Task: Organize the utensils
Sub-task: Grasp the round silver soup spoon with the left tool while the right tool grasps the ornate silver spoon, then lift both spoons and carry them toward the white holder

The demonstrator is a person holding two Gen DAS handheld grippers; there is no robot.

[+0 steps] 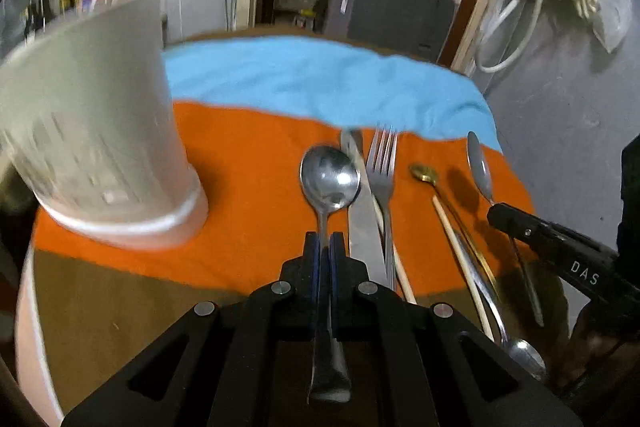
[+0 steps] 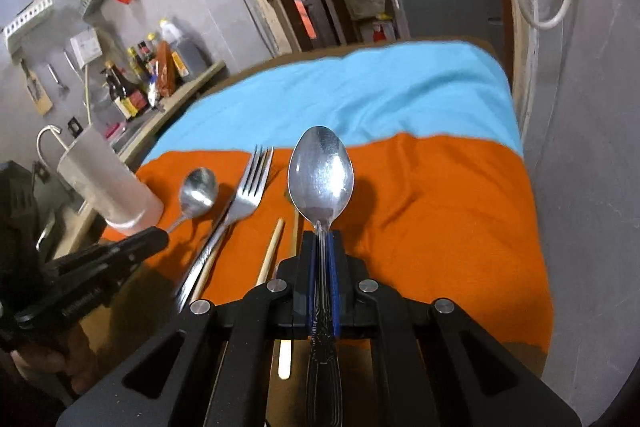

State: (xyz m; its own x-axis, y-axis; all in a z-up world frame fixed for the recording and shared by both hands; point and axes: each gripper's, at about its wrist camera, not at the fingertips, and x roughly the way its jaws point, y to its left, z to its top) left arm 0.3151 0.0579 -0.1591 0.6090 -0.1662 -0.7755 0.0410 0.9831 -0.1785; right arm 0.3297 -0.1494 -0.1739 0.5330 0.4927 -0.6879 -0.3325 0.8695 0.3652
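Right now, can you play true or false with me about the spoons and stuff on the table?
1. Each hand-held gripper holds a spoon. True: the left hand-held gripper is shut on a round spoon, the right hand-held gripper on an oval spoon.
2. The fork is in the cup. False: it lies on the orange cloth.
3. A blue cloth lies beyond the orange one. True.
4. The knife lies far from the fork. False: they lie side by side.
5. The gold spoon is held. False: it lies on the cloth.
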